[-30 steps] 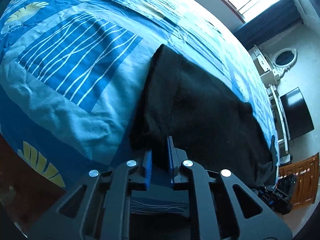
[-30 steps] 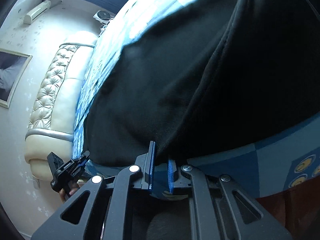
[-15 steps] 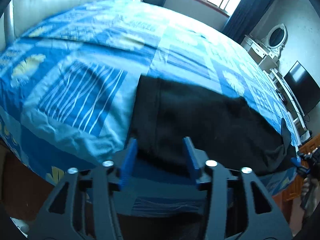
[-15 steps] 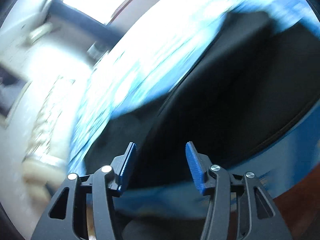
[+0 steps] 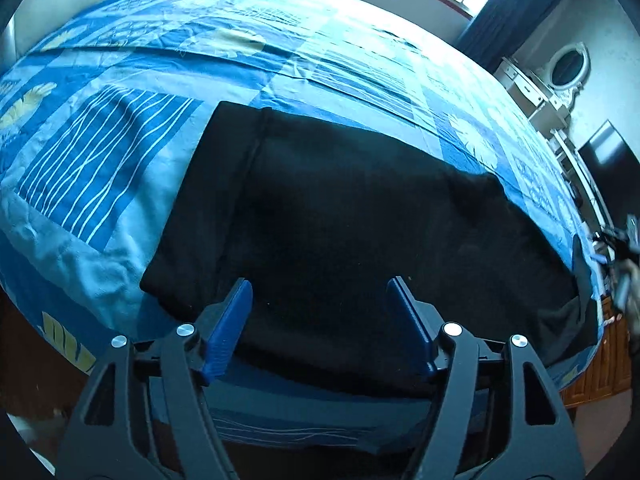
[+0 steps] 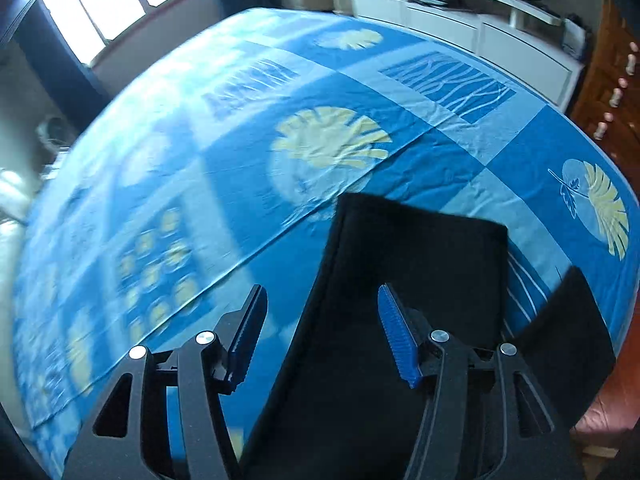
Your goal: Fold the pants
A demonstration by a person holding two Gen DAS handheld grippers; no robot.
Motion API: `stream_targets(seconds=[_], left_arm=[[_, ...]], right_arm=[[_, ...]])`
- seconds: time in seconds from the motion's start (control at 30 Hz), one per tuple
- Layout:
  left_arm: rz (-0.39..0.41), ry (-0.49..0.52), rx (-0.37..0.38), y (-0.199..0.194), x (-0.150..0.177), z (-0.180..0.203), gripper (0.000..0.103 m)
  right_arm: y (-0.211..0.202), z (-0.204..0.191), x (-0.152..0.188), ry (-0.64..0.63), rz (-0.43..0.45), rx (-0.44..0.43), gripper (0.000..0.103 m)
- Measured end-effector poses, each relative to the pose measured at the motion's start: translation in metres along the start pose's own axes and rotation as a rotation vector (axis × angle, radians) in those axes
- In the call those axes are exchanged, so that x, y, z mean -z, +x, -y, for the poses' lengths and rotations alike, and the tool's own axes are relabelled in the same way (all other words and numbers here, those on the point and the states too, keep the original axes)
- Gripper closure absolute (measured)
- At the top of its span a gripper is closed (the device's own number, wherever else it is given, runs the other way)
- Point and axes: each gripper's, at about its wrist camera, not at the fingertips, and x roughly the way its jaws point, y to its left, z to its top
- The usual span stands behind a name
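Note:
Black pants (image 5: 340, 216) lie flat along the near edge of a bed, waistband end at the left in the left wrist view. My left gripper (image 5: 320, 304) hovers over the near edge of the pants, its jaws opening, nothing pinched between the blue pads (image 5: 230, 320). In the right wrist view the leg ends of the pants (image 6: 416, 264) stretch away from me, with a second dark leg end (image 6: 572, 320) at the right. My right gripper (image 6: 320, 320) hangs above the left edge of that leg, jaws opening and holding nothing.
The bed carries a blue patterned sheet (image 5: 120, 152) with leaf prints (image 6: 332, 140). A white cabinet (image 6: 480, 24) stands past the foot of the bed, a dresser with an oval mirror (image 5: 568, 68) and a dark screen (image 5: 608, 152) by the wall, windows (image 6: 104, 4) behind.
Both grippers let go of the black fabric and opened. The left one drew back and up a little. The right one swung far over to the leg ends of the pants.

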Motion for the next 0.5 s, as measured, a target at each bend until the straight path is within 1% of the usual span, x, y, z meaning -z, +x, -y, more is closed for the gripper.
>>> stream_targets(seconds=[0.1,0.17,0.23,0.27,0.33,0.4,0.43,0.5], left_arm=[[0.001,0.027,0.000,0.000,0.002,0.004,0.027],[-0.001,0.025,0.001,0.003,0.003,0.004,0.025],[-0.003,0.019,-0.001,0.005,0.002,0.005,0.023],[-0.002,0.017,-0.001,0.006,0.002,0.005,0.022],[-0.002,0.019,-0.003,0.008,0.002,0.007,0.019],[-0.001,0.030,-0.014,0.009,0.003,0.009,0.018],[-0.001,0.036,-0.022,0.010,0.003,0.011,0.018],[-0.001,0.047,-0.032,0.009,0.004,0.013,0.018]], right_arm=[[0.030,-0.006,-0.008,0.026,-0.027,0.063,0.045],[0.049,-0.008,-0.009,0.026,-0.065,0.098,0.045],[0.054,-0.010,-0.008,0.008,-0.055,0.126,0.045],[0.055,-0.010,-0.007,-0.003,-0.046,0.137,0.047],[0.052,-0.006,-0.005,-0.013,-0.030,0.153,0.062],[0.046,0.006,-0.004,0.002,-0.024,0.113,0.087],[0.042,0.013,-0.004,0.022,-0.025,0.079,0.092],[0.026,0.031,-0.001,0.061,-0.007,-0.009,0.093]])
